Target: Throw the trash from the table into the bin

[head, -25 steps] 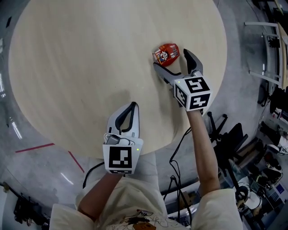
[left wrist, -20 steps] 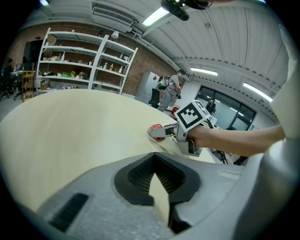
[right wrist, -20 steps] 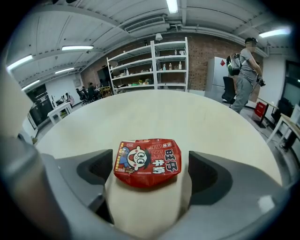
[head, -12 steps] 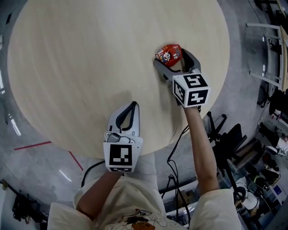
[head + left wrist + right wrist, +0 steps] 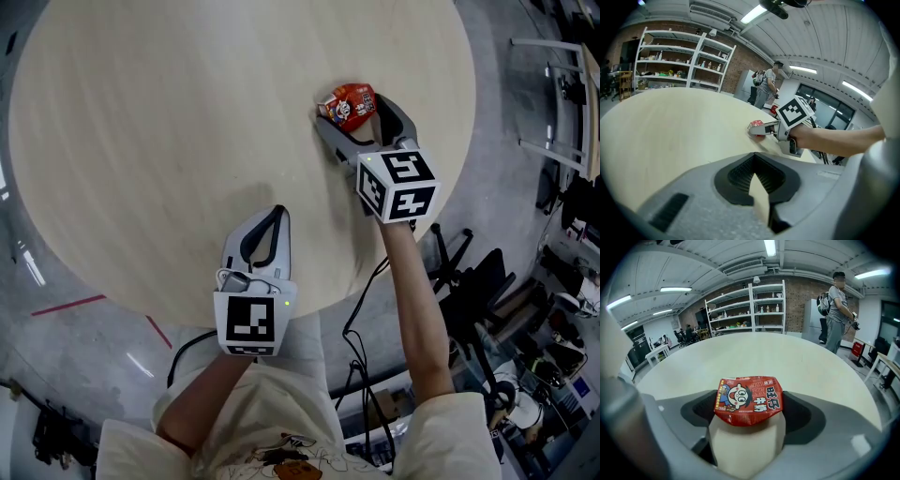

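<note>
A small red snack carton point(image 5: 349, 103) with a cartoon face lies near the right edge of the round pale wooden table point(image 5: 187, 122). My right gripper point(image 5: 350, 111) has its jaws either side of it, and they are closing. In the right gripper view the carton point(image 5: 748, 401) fills the gap between the grey jaws of that gripper point(image 5: 749, 416); I cannot see the pads pressing it. My left gripper point(image 5: 275, 217) rests shut and empty over the table's near edge. From the left gripper point(image 5: 757, 183) view, the carton point(image 5: 757, 126) shows ahead by the right gripper's marker cube point(image 5: 793, 111).
Black office chairs point(image 5: 469, 272) and cables crowd the floor right of the table. A red tape line point(image 5: 70, 307) marks the floor at the left. A person with a backpack point(image 5: 836, 310) stands beyond the table, with white shelves point(image 5: 750, 305) along the brick wall.
My right gripper has slid forward so that the carton now sits between its jaws, and the jaws have narrowed slightly. The left gripper has stayed where it was.
</note>
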A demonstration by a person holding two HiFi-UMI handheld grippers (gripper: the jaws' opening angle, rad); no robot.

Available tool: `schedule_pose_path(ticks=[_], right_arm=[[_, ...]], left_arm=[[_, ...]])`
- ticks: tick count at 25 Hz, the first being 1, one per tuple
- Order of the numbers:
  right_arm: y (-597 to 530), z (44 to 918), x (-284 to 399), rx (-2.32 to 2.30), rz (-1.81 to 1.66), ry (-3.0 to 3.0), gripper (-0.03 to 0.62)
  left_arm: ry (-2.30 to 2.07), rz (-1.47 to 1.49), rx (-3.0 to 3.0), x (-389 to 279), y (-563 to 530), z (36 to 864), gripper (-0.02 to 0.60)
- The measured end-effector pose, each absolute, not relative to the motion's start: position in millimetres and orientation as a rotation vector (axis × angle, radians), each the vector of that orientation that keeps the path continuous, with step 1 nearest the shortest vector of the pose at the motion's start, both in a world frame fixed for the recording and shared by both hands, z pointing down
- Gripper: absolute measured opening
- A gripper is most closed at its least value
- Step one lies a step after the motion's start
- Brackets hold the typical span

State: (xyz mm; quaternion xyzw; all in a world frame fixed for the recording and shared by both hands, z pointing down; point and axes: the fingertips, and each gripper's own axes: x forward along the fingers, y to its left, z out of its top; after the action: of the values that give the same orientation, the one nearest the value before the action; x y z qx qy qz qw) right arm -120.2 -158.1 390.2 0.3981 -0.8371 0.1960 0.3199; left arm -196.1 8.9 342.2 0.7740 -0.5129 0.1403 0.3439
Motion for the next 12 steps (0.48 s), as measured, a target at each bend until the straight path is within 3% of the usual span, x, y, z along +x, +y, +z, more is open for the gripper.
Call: schedule_pose_path(ticks=[12], right_arm=[[-133, 368, -94, 1.104, 0.542, -2.231, 0.439]], left_arm=[[-1.289, 0.384, 2.067, -170, 21, 336, 0.006]])
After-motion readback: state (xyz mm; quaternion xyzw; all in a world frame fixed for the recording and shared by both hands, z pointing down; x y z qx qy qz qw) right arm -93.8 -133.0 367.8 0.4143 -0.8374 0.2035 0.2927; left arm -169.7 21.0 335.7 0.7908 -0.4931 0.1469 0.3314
